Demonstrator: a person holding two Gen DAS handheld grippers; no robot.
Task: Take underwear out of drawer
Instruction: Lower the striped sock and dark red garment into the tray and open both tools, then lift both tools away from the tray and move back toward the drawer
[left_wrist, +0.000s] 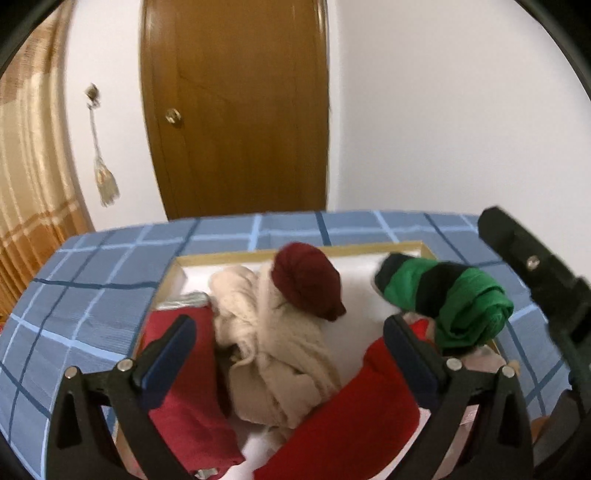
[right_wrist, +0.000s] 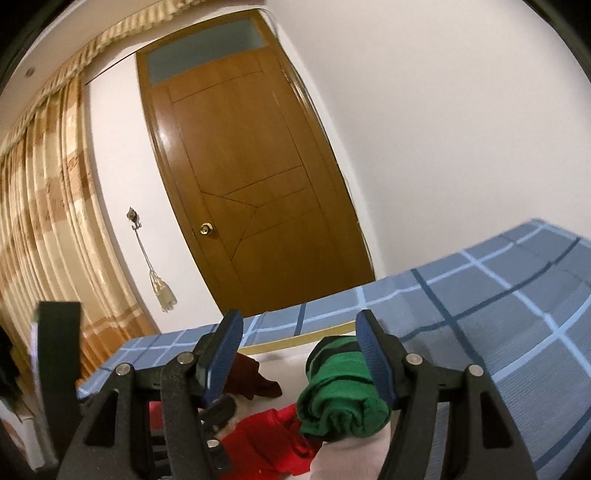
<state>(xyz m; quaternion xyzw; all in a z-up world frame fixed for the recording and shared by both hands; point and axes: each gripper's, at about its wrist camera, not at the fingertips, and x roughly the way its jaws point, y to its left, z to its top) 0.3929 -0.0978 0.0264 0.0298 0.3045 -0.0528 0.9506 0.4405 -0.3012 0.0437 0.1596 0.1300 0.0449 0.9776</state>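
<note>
Underwear roll, green-black (left_wrist: 447, 302), lies in drawer (left_wrist: 303, 253) at its right edge, on bed (left_wrist: 85, 280). Drawer also holds maroon roll (left_wrist: 306, 280), cream knit (left_wrist: 273, 339), red garments (left_wrist: 351, 417). Your left tool (left_wrist: 288, 343) gapes wide above clothes. Your right tool (right_wrist: 299, 354) open, green roll beside its right finger.

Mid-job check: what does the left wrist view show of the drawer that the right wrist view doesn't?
Only the left wrist view shows the cream knit garment, the darker red cloth at the drawer's left side, and the whole drawer rim.

Only the right wrist view shows the door's glass panel and the curtain top.

Both show the green-and-black roll, the maroon roll, bright red cloth, the blue checked cover and the door. Both jaws stand open.
</note>
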